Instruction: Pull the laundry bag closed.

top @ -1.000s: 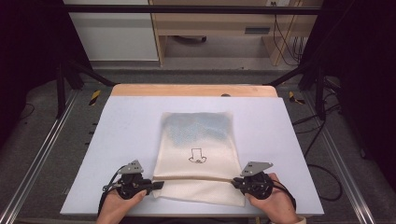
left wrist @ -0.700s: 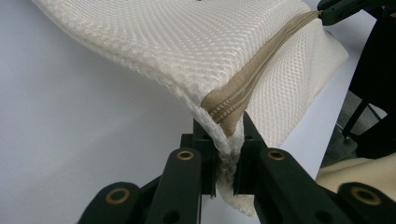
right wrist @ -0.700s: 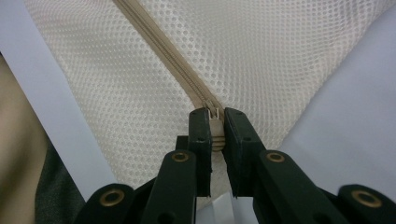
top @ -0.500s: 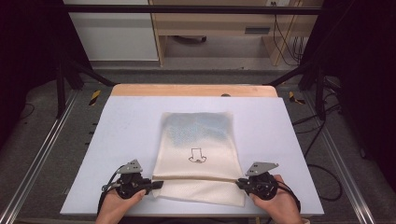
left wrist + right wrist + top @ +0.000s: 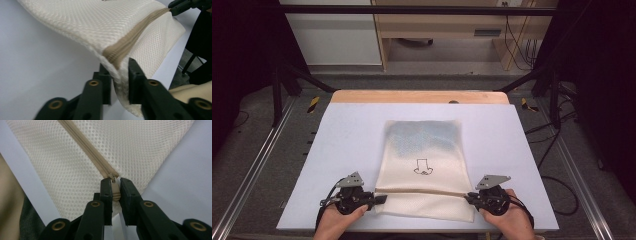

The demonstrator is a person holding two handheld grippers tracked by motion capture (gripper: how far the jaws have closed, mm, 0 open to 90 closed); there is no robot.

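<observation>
A cream mesh bag [image 5: 424,167] is lying flat on the pale bench [image 5: 337,150], in the lower middle of the high view. Its long axis is running from the bottom of the frame toward the top, with the far end showing a bluish patch and a small black drawing [image 5: 422,167] sitting near the middle. A tan zipper [image 5: 422,191] is crossing the bag from left to right close to its near end, at right angles to the long axis.

The left gripper [image 5: 379,198] is sitting at the lower left of the high view, at the bag's left edge where the zipper ends. In the left gripper view its fingers [image 5: 136,80] have just been opening, and the bag's folded edge is standing between them with a little slack on one side, so they are looking loosened rather than pinching. The right gripper [image 5: 469,198] is sitting at the lower right, at the zipper's other end. In the right gripper view its fingers [image 5: 106,192] have also just been opening, though they are still standing close on either side of the zipper pull [image 5: 114,181] and the bunched cloth behind it.

The bag's near edge is lying just short of the bench's front edge, between the two hands. Bare bench is stretching wide to the left, to the right and beyond the far end of the bag, up to a wooden strip [image 5: 419,97] along the back edge.
</observation>
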